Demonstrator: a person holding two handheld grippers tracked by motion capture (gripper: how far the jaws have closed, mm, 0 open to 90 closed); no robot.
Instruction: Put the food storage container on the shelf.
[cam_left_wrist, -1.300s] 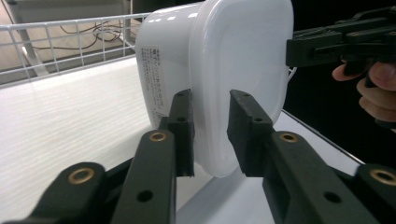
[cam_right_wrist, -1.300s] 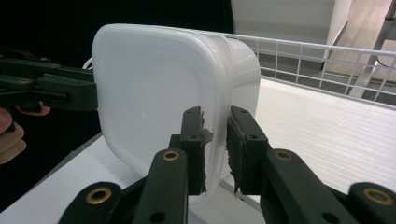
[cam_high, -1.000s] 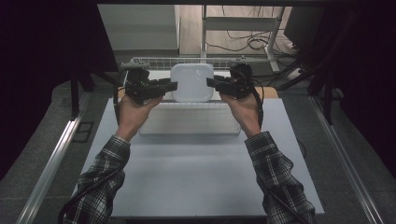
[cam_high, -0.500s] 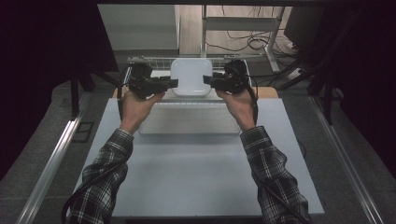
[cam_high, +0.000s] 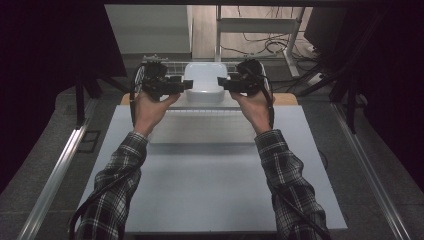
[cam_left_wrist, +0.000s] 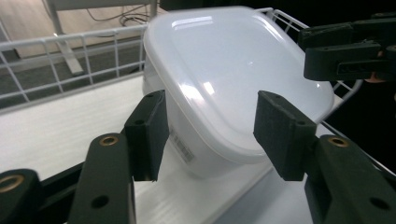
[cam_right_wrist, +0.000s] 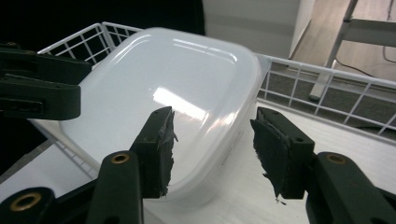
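A white lidded plastic container (cam_high: 204, 82) sits in a white wire basket (cam_high: 167, 67) at the table's far end. My left gripper (cam_high: 186, 85) is at its left side and my right gripper (cam_high: 223, 83) at its right, tips pointing inward. In the left gripper view the gripper (cam_left_wrist: 210, 135) stands open, with the container's (cam_left_wrist: 233, 79) near corner just beyond the jaws and untouched. In the right gripper view the gripper (cam_right_wrist: 210, 149) is open too, its worn pads (cam_right_wrist: 161, 149) beside the container's (cam_right_wrist: 173, 93) edge.
The basket's wire walls (cam_left_wrist: 70, 60) (cam_right_wrist: 327, 93) rise around the container. A flat white board (cam_high: 202, 127) lies on the grey table (cam_high: 200, 190) between the person's forearms. A desk frame and cables (cam_high: 265, 45) stand on the floor beyond.
Both hands have moved away from the person toward the table's far end. The container now shows a little farther back, between the two grippers.
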